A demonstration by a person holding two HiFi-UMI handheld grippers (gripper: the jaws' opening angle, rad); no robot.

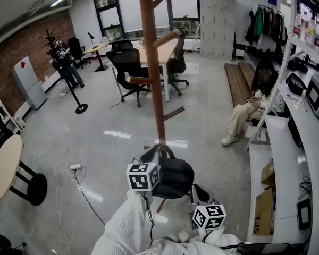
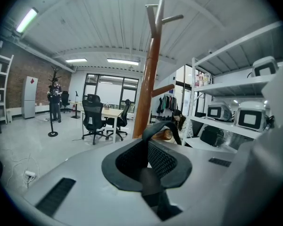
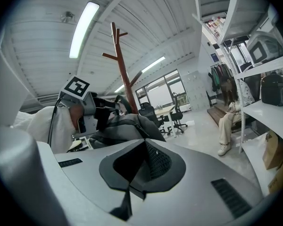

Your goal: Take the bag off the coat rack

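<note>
A tall wooden coat rack (image 1: 151, 62) stands mid-floor. A black bag (image 1: 173, 177) hangs low on it, its strap (image 2: 153, 127) looped over a short peg (image 2: 165, 134). My left gripper (image 1: 157, 162) is at the bag's top by the pole, and in the left gripper view its jaws (image 2: 148, 145) stand together with the strap rising from between the pads. My right gripper (image 1: 198, 193) hangs lower right of the bag, apart from it, pads together with nothing between them. The right gripper view shows the bag (image 3: 127, 126) and the left gripper's marker cube (image 3: 77, 88) just ahead.
A person (image 1: 250, 108) sits on a bench at the right beside white shelving (image 1: 308, 116) with appliances and cardboard boxes (image 1: 266, 195). Behind the rack are a desk and office chairs (image 1: 130, 62). A round table (image 1: 5, 166) and a floor cable (image 1: 74, 167) lie left.
</note>
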